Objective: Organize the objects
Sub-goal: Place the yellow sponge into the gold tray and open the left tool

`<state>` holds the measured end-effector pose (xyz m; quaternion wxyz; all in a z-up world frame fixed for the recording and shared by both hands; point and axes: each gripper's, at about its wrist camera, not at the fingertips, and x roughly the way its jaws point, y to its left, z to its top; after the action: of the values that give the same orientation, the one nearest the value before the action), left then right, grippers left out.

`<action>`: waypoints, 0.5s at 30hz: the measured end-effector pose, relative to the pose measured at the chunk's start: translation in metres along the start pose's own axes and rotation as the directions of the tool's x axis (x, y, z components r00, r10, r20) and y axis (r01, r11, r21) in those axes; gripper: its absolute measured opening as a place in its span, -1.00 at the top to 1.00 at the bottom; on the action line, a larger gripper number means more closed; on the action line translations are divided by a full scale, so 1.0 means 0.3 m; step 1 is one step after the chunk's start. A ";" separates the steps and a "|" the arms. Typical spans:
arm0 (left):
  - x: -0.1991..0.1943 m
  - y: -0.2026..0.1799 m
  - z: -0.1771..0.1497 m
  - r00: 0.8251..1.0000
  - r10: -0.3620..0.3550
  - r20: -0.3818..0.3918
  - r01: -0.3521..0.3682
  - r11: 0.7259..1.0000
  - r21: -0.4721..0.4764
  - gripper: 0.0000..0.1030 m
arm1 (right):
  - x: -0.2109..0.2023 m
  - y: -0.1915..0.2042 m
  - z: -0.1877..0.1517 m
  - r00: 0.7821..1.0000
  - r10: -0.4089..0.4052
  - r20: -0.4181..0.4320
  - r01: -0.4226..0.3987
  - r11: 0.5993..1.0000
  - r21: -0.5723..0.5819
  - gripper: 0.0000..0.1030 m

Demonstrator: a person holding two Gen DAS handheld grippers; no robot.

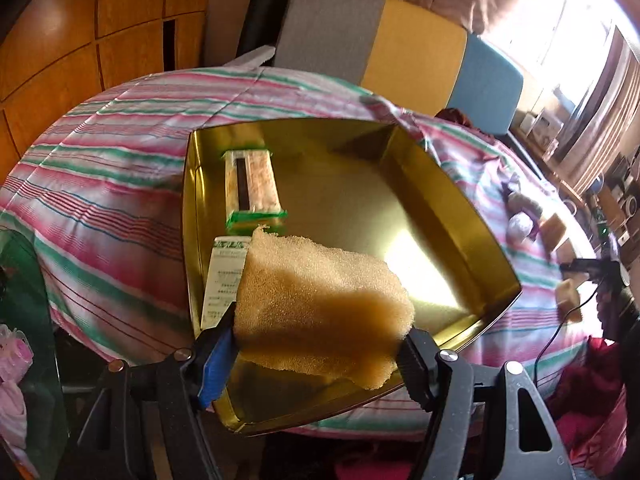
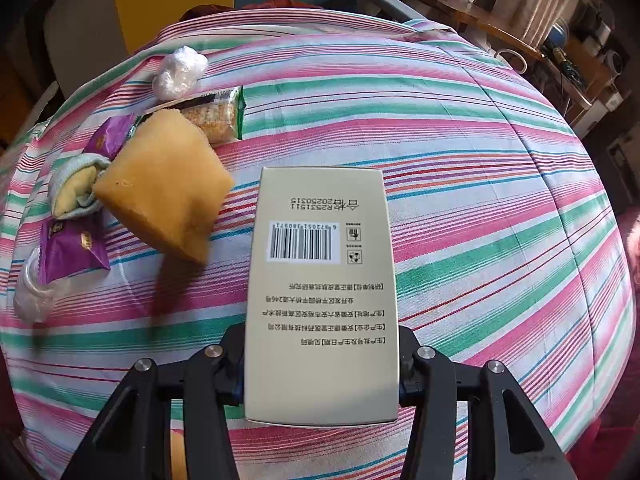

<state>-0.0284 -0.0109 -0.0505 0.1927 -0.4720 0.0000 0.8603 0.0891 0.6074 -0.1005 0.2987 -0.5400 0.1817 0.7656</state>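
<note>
both pinch: left hand-held gripper (image 1: 320, 350) a sponge (image 1: 320, 304), right hand-held gripper (image 2: 322, 364) a box (image 2: 322, 292).

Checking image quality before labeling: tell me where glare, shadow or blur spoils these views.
Left wrist view: sun glare on the gold tin floor, blown-out window, sponge half shadowed. Right wrist view: box print sharp, sponge casts a dark shadow; fisheye bows the striped cloth.

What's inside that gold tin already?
Inside the gold tin lie a green-edged cracker packet and a white printed box, along its left wall. The sponge held in the left gripper hides part of the tin's floor.
</note>
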 end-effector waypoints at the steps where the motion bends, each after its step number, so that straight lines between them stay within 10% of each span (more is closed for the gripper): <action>1: 0.008 0.000 -0.004 1.000 0.017 -0.010 -0.017 1.000 0.012 -0.38 | -0.002 0.000 -0.001 1.000 -0.001 0.000 0.001 1.000 -0.001 0.01; 15: 0.012 -0.009 -0.035 0.997 0.059 -0.055 -0.056 0.997 0.059 -0.59 | -0.006 -0.008 -0.004 1.000 0.001 -0.002 -0.001 1.000 -0.002 0.00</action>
<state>-0.0206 -0.0092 -0.0588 0.1810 -0.4902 0.0437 0.8515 0.0919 0.6079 -0.0992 0.2975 -0.5409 0.1816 0.7655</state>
